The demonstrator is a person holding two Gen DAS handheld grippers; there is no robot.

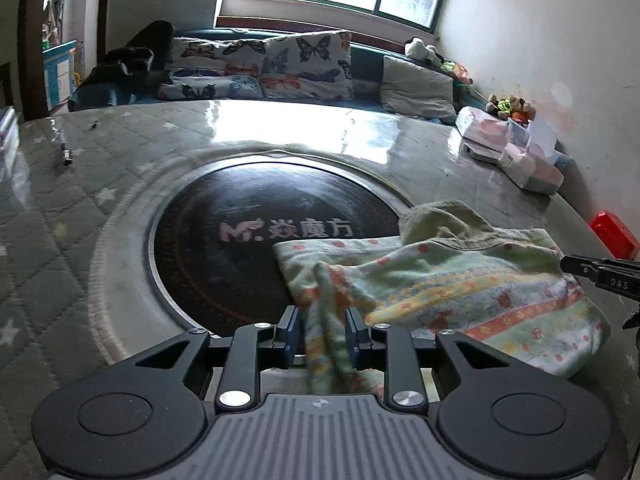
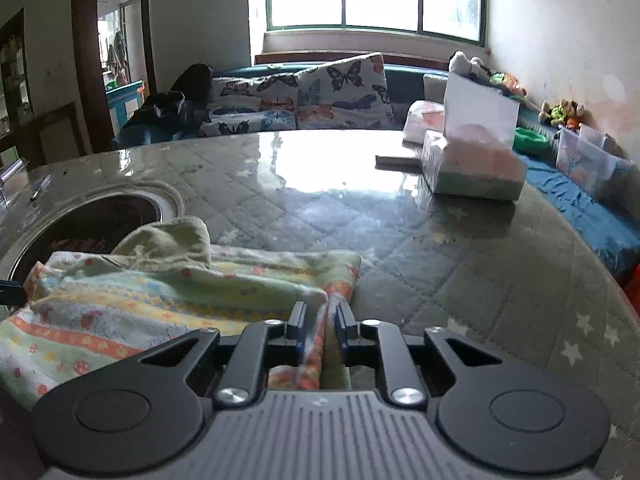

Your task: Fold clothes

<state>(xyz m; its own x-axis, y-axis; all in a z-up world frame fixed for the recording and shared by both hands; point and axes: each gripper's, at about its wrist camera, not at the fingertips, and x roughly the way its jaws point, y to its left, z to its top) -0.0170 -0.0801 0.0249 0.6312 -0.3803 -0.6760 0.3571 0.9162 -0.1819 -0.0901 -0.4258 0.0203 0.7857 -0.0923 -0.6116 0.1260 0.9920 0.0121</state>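
A small pastel garment (image 1: pixel 460 280) with stripes and red ladybird prints lies on the quilted table, part over the black round cooktop (image 1: pixel 240 240). A green ribbed cuff (image 1: pixel 440 220) rests on top of it. My left gripper (image 1: pixel 322 320) is shut on a bunched corner of the garment. My right gripper (image 2: pixel 322 314) is shut on the garment's (image 2: pixel 140 304) other near corner; its finger tip shows at the right edge of the left wrist view (image 1: pixel 600 272).
The table has a glossy quilted cover with stars (image 2: pixel 440 260). Tissue boxes (image 2: pixel 472 168) and small containers (image 1: pixel 516 156) stand at the far right. A red object (image 1: pixel 614 234) sits at the right edge. A sofa with butterfly cushions (image 1: pixel 260 68) lies behind.
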